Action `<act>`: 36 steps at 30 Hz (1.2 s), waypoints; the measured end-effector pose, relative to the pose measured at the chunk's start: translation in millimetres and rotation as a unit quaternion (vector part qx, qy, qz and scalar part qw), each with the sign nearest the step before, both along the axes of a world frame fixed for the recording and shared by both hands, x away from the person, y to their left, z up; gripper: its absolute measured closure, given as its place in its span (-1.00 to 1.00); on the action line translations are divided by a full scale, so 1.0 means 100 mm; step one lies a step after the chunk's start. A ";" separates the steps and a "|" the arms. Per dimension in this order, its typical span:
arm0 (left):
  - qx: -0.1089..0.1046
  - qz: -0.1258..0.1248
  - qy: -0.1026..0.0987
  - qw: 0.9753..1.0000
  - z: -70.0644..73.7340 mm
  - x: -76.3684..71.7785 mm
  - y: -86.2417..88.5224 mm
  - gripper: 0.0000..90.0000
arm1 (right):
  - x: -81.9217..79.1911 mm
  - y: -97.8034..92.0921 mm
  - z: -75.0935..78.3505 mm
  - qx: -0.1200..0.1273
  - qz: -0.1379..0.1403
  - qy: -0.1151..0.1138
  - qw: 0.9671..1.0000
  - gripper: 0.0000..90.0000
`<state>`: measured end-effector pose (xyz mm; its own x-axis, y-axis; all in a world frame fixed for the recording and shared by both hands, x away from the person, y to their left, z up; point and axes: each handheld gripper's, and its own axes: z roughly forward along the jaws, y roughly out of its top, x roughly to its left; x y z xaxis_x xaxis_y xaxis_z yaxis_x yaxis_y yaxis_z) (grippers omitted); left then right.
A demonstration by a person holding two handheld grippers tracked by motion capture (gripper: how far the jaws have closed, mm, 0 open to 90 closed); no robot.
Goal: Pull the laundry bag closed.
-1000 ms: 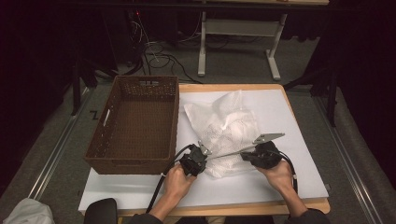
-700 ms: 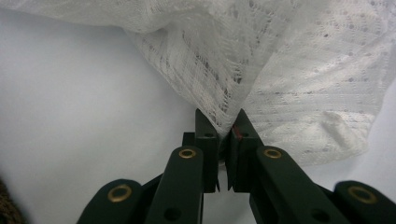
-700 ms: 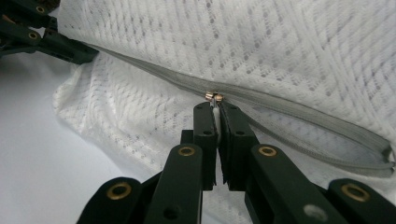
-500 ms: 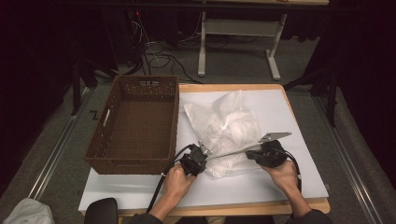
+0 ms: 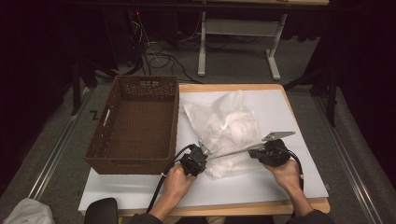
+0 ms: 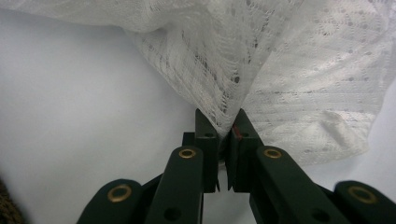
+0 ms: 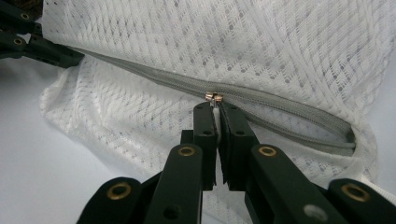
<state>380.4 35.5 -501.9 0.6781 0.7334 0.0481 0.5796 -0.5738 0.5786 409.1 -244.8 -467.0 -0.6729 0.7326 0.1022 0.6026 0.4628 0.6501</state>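
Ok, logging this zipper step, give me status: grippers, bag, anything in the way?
Left gripper shut on mesh bag corner. Right gripper shut on zipper pull, zipper partly open. Wicker basket alongside, not in the way.

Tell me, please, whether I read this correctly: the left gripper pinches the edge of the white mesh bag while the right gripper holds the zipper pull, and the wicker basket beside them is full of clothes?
Not quite: the high view shows the wicker basket empty. The rest holds: the left gripper pinches the white mesh bag, and the right gripper holds the zipper pull.
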 end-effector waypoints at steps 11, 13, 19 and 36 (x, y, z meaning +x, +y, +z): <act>-0.001 0.000 0.000 1.000 0.00 0.00 0.00 0.88 | 0.01 -0.05 0.01 0.003 -0.012 0.001 1.000 0.93; -0.001 0.000 0.000 1.000 0.00 0.00 0.00 0.88 | 0.01 -0.06 0.01 0.000 -0.011 -0.001 1.000 0.93; 0.001 -0.001 0.000 1.000 0.00 0.00 0.00 0.88 | 0.01 -0.06 0.01 0.003 -0.011 -0.002 1.000 0.94; 0.011 -0.004 -0.004 1.000 0.00 -0.01 -0.02 0.88 | 0.03 -0.13 0.01 0.005 -0.024 0.003 1.000 0.94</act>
